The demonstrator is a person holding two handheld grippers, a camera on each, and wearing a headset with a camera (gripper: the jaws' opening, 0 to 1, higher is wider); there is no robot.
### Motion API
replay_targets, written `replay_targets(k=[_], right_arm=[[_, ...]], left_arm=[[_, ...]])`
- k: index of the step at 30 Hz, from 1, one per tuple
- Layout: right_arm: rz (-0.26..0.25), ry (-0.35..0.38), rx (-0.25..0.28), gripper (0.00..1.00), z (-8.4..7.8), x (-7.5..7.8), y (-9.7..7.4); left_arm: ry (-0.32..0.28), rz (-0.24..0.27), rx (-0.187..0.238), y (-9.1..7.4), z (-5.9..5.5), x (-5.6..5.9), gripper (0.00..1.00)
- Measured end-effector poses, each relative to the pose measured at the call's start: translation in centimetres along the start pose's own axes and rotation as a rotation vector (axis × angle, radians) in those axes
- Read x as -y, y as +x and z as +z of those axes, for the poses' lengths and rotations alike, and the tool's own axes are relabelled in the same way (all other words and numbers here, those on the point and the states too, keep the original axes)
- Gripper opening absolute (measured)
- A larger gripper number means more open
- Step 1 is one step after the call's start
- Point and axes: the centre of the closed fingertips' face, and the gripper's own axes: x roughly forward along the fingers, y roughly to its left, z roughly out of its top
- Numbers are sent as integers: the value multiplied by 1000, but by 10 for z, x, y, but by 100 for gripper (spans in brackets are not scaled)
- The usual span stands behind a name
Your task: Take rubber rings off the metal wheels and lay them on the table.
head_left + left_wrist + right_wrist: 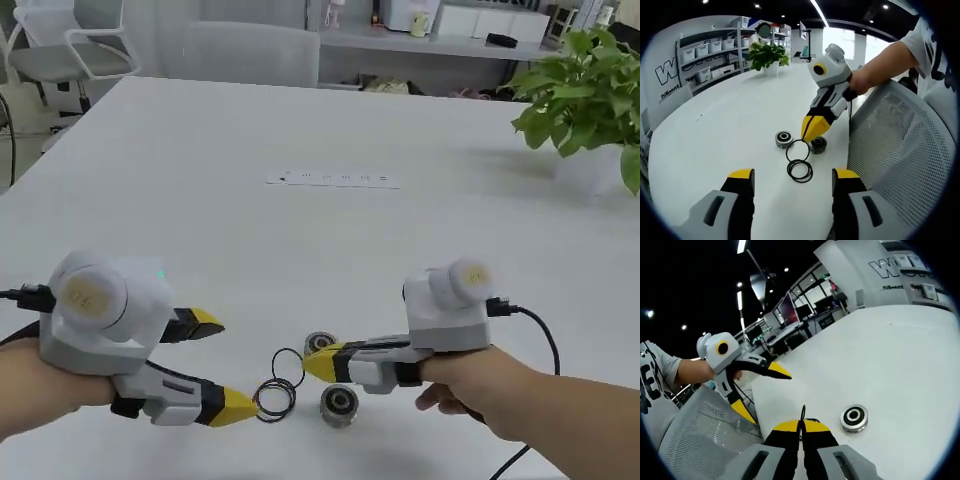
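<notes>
Right gripper view is showing the right gripper (801, 427) with its jaws pressed together on a thin black rubber ring (803, 412), which is rising edge-on from between the tips. I am judging that this held ring is already off its wheel and is being brought to the laying-down step.

In the head view it is hanging from the tips low over the counter (300, 230), close to the counter's near edge. It is just beside the farther metal wheel (320, 343) and the nearer metal wheel (339, 404), and right next to the loose rings (275, 398) lying flat.

The left gripper (222, 362) is hovering with jaws wide apart, gripping nothing, the loose rings just ahead of its tips.

The next move is calling for lowering the held ring flat beside the others and parting the jaws gently.
</notes>
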Motion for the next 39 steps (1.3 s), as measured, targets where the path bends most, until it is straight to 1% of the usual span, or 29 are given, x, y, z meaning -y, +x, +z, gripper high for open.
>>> replay_targets(k=[3,4,8,12,14,18,22,26,31,35,38,39], right_arm=[[16,0,-22,0,-5,-5,5],[23,0,-37,0,-8,-6,7],[43,-5,-71,0,-17,-12,13],[47,-12,-96,0,-21,-13,17],[36,-16,-105,0,-23,-10,19],[7,-26,-104,0,-24,-3,19],[-9,-35,-104,0,-24,1,18],[-29,-52,-102,7,-23,6,16],[-43,-67,-95,12,-19,8,12],[-61,-69,-72,19,-12,10,6],[-67,-74,-56,21,-7,10,3],[-71,-77,-49,22,-5,10,0]], left_arm=[[-7,4,-2,-2,-3,0,61],[-9,5,-3,-3,-4,0,61],[-23,10,2,-5,-5,0,61],[-28,12,1,-5,-7,0,61],[-30,15,0,-6,-8,-1,61],[-33,20,-2,-8,-11,-2,61],[-36,25,-5,-9,-13,-4,61],[-42,30,-3,-10,-12,-6,61],[-41,31,-1,-10,-10,-6,61],[-42,33,2,-11,-8,-5,61],[-44,33,2,-12,-6,-4,61],[-53,31,8,-12,-5,-4,61]])
